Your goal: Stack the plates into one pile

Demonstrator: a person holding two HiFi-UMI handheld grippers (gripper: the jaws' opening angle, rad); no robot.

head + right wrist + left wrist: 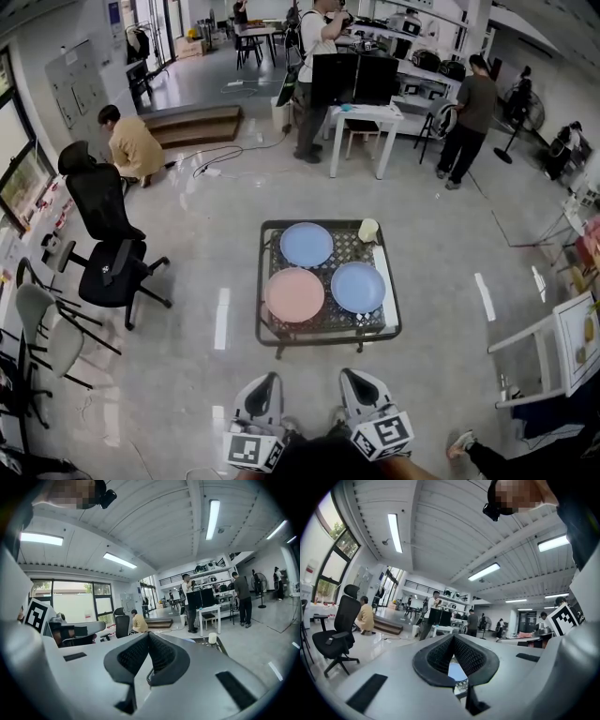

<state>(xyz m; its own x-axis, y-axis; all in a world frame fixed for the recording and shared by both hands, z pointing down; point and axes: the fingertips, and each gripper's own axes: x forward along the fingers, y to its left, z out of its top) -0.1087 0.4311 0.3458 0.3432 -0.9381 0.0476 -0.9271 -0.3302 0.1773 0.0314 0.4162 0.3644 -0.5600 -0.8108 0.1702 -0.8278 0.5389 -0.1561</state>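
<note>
bare floor (309, 380) before table (262, 281) — plates (294, 294), cup (368, 231) on it

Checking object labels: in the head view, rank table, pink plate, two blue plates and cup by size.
1. Table.
2. Pink plate, near blue plate, far blue plate: too alike to rank.
3. Cup.

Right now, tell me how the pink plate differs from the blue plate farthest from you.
The pink plate is pink; the far blue plate is light blue. The pink plate lies at the near left of the table; the far blue plate lies at its far edge, close to the white cup. Both are round, lie flat and have nothing stacked on them.
</note>
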